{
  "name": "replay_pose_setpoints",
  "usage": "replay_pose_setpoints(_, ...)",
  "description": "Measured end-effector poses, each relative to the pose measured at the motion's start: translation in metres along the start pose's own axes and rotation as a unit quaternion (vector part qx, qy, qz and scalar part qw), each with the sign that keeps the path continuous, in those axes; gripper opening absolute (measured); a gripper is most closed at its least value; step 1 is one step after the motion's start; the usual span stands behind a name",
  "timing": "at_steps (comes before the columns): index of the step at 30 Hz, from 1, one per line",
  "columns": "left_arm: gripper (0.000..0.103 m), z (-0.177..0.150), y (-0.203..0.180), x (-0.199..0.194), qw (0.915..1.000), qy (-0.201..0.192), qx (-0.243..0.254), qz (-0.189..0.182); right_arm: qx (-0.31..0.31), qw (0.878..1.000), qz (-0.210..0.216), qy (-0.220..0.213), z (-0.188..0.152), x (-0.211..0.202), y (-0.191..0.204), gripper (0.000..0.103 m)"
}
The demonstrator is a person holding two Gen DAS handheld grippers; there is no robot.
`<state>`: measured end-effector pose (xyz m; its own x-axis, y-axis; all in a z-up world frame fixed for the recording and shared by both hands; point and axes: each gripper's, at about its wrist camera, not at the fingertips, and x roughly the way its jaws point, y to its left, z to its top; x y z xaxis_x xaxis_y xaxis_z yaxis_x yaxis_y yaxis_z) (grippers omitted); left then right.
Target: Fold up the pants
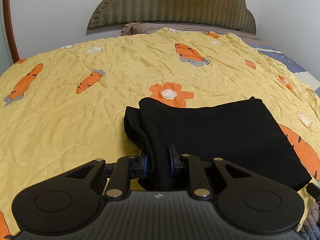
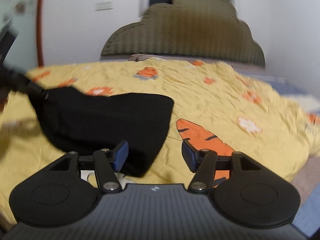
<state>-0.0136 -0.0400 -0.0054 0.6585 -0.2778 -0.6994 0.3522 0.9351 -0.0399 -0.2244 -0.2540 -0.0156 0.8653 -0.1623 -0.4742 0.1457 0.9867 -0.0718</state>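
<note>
Left wrist view: black pants point(image 1: 216, 138) folded into a compact stack, lying on the yellow carrot-print quilt point(image 1: 80, 124) that covers the bed, toward the near right part of the spread. Left gripper point(image 1: 158, 160) at the stack's near left corner, blue-padded fingers point(image 1: 171, 161) drawn close together and pinching a bunched fold of the black cloth between them; cloth fills the gap. Olive quilted headboard point(image 1: 172, 6) against the white wall at the far end, a brown pillow edge just below it. Right wrist view (motion-blurred): same pants point(image 2: 104, 124) seen left of centre on the quilt point(image 2: 220, 92), left end raised off the quilt where a dark blurred shape, likely the other tool, meets it. Right gripper point(image 2: 155, 156) above the near right corner of the pants, fingers point(image 2: 122, 155) spread wide, nothing between them; left pad over black cloth, right pad over a large orange carrot print point(image 2: 202, 138). Contact with cloth not resolvable. Headboard point(image 2: 184, 28) again at the far end.
</note>
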Motion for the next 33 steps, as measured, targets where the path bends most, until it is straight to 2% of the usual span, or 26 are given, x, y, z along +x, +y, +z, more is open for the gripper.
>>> replay_pose_setpoints(4, 0.019, -0.001, 0.001, 0.000, 1.0000, 0.000, 0.000, 0.000, -0.031, 0.999, -0.035, 0.017, -0.003, 0.008, 0.016, 0.055)
replay_pose_setpoints(7, 0.019, -0.001, 0.000, 0.001, 1.0000, 0.002, -0.004, 0.000, -0.042, 0.998, -0.045, 0.031, -0.007, 0.015, 0.018, 0.055)
replay_pose_setpoints(11, 0.019, -0.002, 0.002, 0.000, 1.0000, 0.000, -0.007, 0.001, -0.055, 0.996, -0.070, 0.027, -0.012, 0.024, 0.021, 0.053)
replay_pose_setpoints(14, 0.019, -0.002, 0.005, 0.001, 0.9998, 0.000, -0.018, 0.000, -0.063, 0.995, -0.078, 0.022, -0.014, 0.035, 0.027, 0.043)
replay_pose_setpoints(15, 0.019, -0.002, 0.006, 0.001, 0.9998, 0.001, -0.021, -0.001, -0.069, 0.994, -0.084, 0.024, -0.014, 0.040, 0.030, 0.031)
replay_pose_setpoints(16, 0.019, -0.003, 0.006, 0.001, 0.9998, 0.001, -0.022, -0.001, -0.084, 0.992, -0.094, 0.029, -0.015, 0.044, 0.034, 0.026)
replay_pose_setpoints(18, 0.019, -0.003, 0.006, 0.001, 0.9997, 0.003, -0.024, 0.001, -0.148, 0.980, -0.131, 0.028, -0.021, 0.045, 0.047, 0.022)
replay_pose_setpoints(21, 0.019, -0.003, 0.006, 0.001, 0.9996, 0.008, -0.027, 0.006, -0.251, 0.952, -0.176, 0.021, -0.028, 0.040, 0.069, 0.019)
replay_pose_setpoints(23, 0.019, -0.004, 0.006, 0.003, 0.9994, 0.013, -0.033, 0.002, -0.283, 0.940, -0.190, 0.021, -0.028, 0.035, 0.077, 0.019)
replay_pose_setpoints(25, 0.019, -0.007, 0.005, 0.004, 0.9996, 0.014, -0.025, 0.007, -0.302, 0.934, -0.183, 0.055, -0.040, 0.048, 0.077, 0.018)
replay_pose_setpoints(26, 0.019, -0.009, 0.005, 0.005, 0.9996, 0.014, -0.021, 0.009, -0.313, 0.929, -0.187, 0.059, -0.050, 0.053, 0.077, 0.018)
replay_pose_setpoints(27, 0.019, -0.010, 0.006, 0.005, 0.9996, 0.015, -0.021, 0.010, -0.335, 0.919, -0.201, 0.047, -0.056, 0.052, 0.082, 0.018)
replay_pose_setpoints(28, 0.019, -0.011, 0.007, 0.006, 0.9996, 0.017, -0.022, 0.010, -0.342, 0.916, -0.204, 0.052, -0.054, 0.052, 0.085, 0.018)
replay_pose_setpoints(29, 0.019, -0.011, 0.008, 0.006, 0.9995, 0.018, -0.025, 0.008, -0.347, 0.915, -0.200, 0.057, -0.053, 0.051, 0.086, 0.019)
replay_pose_setpoints(30, 0.019, -0.011, 0.009, 0.006, 0.9996, 0.019, -0.022, 0.008, -0.349, 0.916, -0.189, 0.060, -0.051, 0.048, 0.084, 0.024)
replay_pose_setpoints(31, 0.019, -0.011, 0.008, 0.006, 0.9996, 0.019, -0.018, 0.010, -0.346, 0.920, -0.174, 0.064, -0.047, 0.043, 0.082, 0.025)
replay_pose_setpoints(33, 0.019, -0.011, 0.009, 0.007, 0.9996, 0.020, -0.015, 0.009, -0.319, 0.935, -0.127, 0.086, -0.032, 0.027, 0.072, 0.025)
